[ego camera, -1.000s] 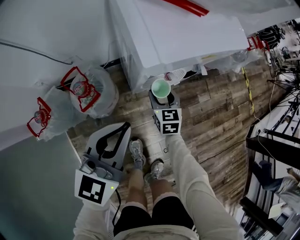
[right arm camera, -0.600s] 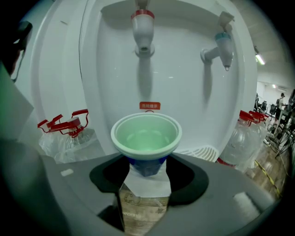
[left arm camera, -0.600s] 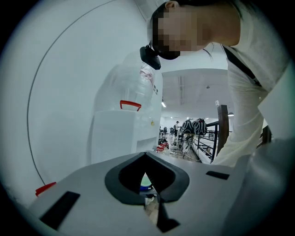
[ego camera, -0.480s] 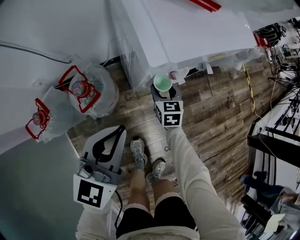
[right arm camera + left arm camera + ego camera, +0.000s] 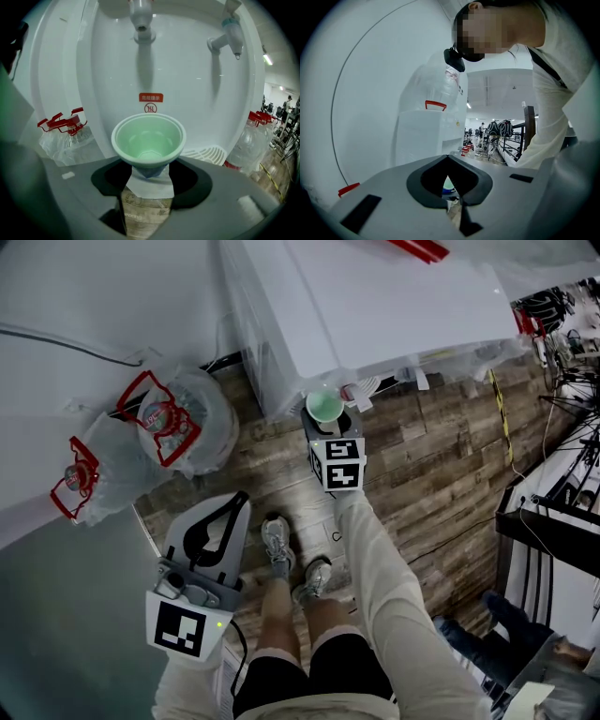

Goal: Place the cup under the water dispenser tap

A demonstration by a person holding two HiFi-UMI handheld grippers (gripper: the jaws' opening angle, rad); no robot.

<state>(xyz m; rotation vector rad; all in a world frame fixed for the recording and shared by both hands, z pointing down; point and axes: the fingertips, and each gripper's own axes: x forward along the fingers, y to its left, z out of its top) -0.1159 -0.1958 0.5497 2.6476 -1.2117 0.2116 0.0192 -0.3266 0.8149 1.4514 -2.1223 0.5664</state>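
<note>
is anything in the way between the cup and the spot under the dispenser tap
Nothing visible. The cup, upright in the right gripper, faces the open recess of the dispenser, and nothing shows between its rim and the tap above. The drip grille sits low to the right, off that path.

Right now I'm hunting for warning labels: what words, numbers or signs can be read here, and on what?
No text reads clearly.
Red label on the water dispenser: white characters, too small to read.
Round sign just below it: a red symbol, detail unclear.
Bottle labels: red print, blurred.
Square markers on the cubes: patterns, no words.
</note>
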